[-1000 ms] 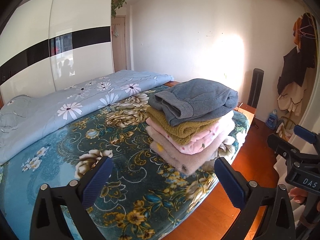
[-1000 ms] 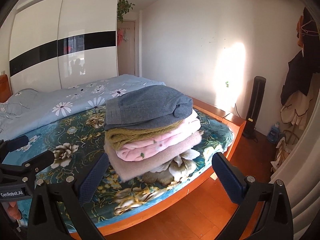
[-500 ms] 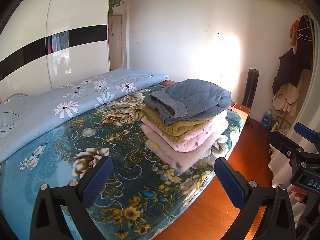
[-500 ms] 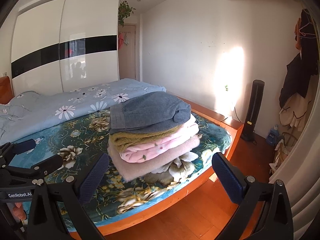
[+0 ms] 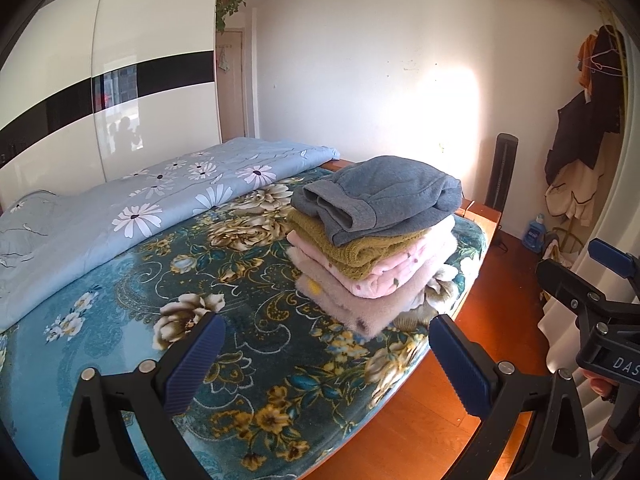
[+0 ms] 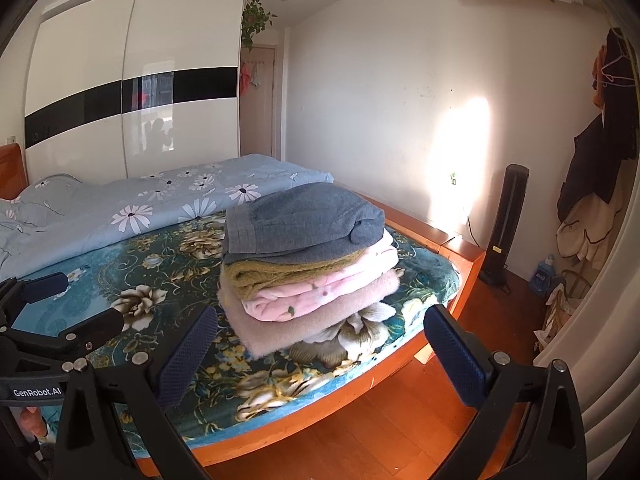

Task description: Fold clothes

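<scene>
Four folded garments form a stack (image 5: 376,240) near the bed's (image 5: 224,360) foot corner, grey top (image 6: 304,220) uppermost. No unfolded clothing visible; folding looks finished. Left hand-held gripper (image 5: 326,356) and right hand-held gripper (image 6: 320,348) both gape wide, empty, well apart from it.

Both claws have drawn back and up from the bed (image 5: 120,320). In the left wrist view the stack (image 5: 376,236) sits smaller and farther from the left claw (image 5: 326,360) than a second ago, with more wall and floor showing. In the right wrist view the right claw (image 6: 320,354) has likewise retreated, and the stack (image 6: 308,256) has shifted from left of centre to centre.
</scene>
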`<state>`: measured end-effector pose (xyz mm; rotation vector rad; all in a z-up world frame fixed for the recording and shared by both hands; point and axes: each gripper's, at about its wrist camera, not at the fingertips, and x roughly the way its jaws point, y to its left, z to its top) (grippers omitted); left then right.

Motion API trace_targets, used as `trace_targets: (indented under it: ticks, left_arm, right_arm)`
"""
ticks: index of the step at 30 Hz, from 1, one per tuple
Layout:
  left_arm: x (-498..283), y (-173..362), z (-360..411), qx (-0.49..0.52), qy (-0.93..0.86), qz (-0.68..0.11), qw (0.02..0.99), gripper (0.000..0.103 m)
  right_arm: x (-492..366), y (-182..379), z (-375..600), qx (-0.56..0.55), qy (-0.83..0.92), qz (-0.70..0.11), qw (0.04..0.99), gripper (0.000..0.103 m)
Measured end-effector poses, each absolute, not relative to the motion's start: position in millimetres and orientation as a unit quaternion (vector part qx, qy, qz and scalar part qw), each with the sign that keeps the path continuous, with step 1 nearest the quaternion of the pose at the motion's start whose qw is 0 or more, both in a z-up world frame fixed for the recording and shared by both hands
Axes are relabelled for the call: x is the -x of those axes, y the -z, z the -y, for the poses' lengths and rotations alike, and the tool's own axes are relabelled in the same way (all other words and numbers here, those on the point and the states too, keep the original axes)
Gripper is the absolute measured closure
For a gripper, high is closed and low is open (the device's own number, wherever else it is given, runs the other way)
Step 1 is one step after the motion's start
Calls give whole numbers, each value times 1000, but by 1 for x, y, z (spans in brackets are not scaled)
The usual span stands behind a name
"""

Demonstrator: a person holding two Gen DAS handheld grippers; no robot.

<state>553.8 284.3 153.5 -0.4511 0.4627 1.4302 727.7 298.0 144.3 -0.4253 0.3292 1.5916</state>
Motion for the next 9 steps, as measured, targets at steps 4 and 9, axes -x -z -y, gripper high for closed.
trace_targets:
  ticks: [4, 9]
  left_arm:
    - [-549, -153, -281, 204, -645, -208, 707, 0]
    - [-545, -152, -277, 209, -640, -202, 711, 0]
  right_arm:
    - [-727, -144, -296, 189, -704, -148, 668, 0]
    - [-723, -144, -295, 193, -704, -148, 667, 0]
